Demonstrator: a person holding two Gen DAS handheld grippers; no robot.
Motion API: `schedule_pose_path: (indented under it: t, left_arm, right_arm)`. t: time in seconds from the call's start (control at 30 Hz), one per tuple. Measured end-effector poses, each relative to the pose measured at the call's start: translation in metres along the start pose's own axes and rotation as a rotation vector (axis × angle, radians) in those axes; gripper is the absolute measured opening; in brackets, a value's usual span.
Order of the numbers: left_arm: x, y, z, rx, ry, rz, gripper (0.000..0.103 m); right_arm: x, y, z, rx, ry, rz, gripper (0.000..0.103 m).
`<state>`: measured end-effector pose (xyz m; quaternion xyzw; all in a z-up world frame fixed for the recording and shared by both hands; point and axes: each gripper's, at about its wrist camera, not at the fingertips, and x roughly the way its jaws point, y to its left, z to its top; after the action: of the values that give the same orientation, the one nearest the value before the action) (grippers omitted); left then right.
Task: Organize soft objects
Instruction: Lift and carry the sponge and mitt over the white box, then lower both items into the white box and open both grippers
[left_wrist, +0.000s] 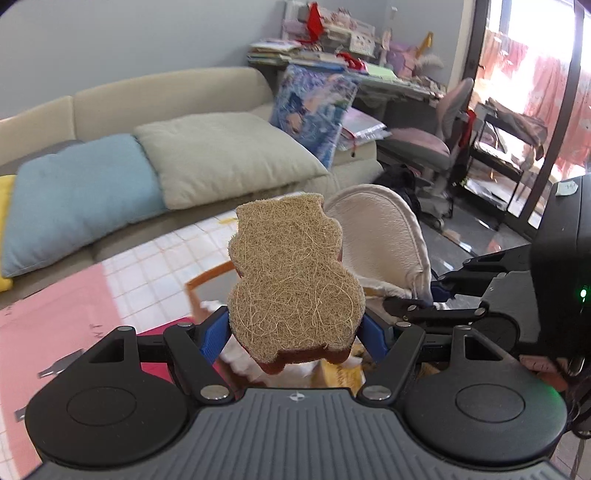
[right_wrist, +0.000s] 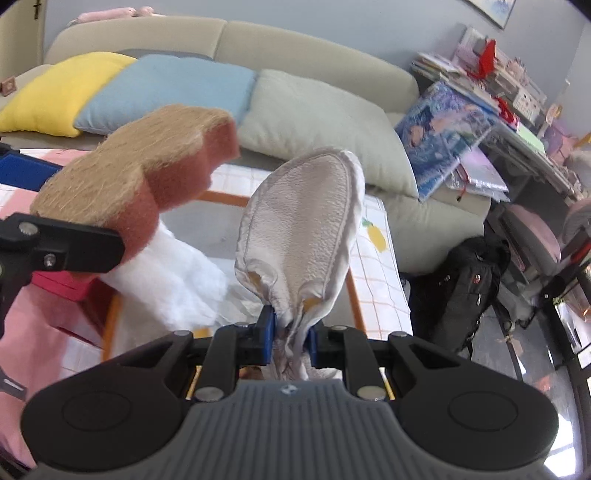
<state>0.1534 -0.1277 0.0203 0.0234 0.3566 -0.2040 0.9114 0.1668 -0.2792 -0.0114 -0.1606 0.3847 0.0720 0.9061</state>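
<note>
Left gripper (left_wrist: 295, 328) raised, pinched bear-shaped sponge (left_wrist: 291, 277); right gripper (right_wrist: 291, 338) beside it, raised, clamped white fabric pouch (right_wrist: 303, 225).

2 grippers: left gripper (left_wrist: 295, 332), right gripper (right_wrist: 290, 338). 1 sponge (left_wrist: 291, 280), 1 white cloth (right_wrist: 299, 229). 3 sofa pillows: yellow pillow (right_wrist: 59, 92), blue pillow (right_wrist: 166, 92), grey-green pillow (right_wrist: 321, 129). 1 sofa (right_wrist: 314, 48).
</note>
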Motion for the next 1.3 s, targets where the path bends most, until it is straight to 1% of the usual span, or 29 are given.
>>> schedule_pose_path:
  t: [0.2, 0.3, 0.43, 0.57, 0.67, 0.83, 0.9, 1.0, 1.17, 1.3]
  left_arm:
    - [0.038, -0.011, 0.004, 0.064, 0.090, 0.009, 0.084]
    - [0.053, -0.014, 0.002, 0.086, 0.133, 0.017, 0.084]
    - [0.071, -0.019, -0.002, 0.127, 0.183, 0.035, 0.084]
    - [0.082, -0.024, -0.006, 0.147, 0.210, 0.046, 0.084]
    - [0.088, -0.028, -0.012, 0.174, 0.232, 0.053, 0.084]
    - [0.095, -0.033, -0.016, 0.205, 0.266, 0.070, 0.084]
    - [0.094, -0.032, -0.017, 0.206, 0.265, 0.068, 0.085]
    - [0.092, -0.029, -0.016, 0.191, 0.264, 0.053, 0.089]
    - [0.088, -0.025, -0.015, 0.171, 0.252, 0.023, 0.091]
    - [0.080, -0.019, -0.010, 0.142, 0.224, 0.018, 0.091]
  right_arm:
    - [0.027, -0.013, -0.005, -0.020, 0.026, -0.010, 0.017]
    - [0.043, -0.016, -0.008, -0.032, 0.058, -0.004, 0.018]
    - [0.060, -0.011, -0.014, -0.076, 0.094, 0.012, 0.018]
    - [0.074, -0.006, -0.019, -0.125, 0.128, 0.010, 0.021]
    - [0.078, -0.003, -0.021, -0.158, 0.138, 0.016, 0.025]
    - [0.080, 0.007, -0.026, -0.256, 0.138, 0.020, 0.038]
    - [0.080, 0.009, -0.027, -0.271, 0.137, 0.023, 0.039]
    - [0.078, 0.010, -0.026, -0.281, 0.138, 0.025, 0.046]
    - [0.075, 0.014, -0.025, -0.319, 0.140, 0.032, 0.054]
    - [0.070, 0.016, -0.022, -0.349, 0.147, 0.049, 0.066]
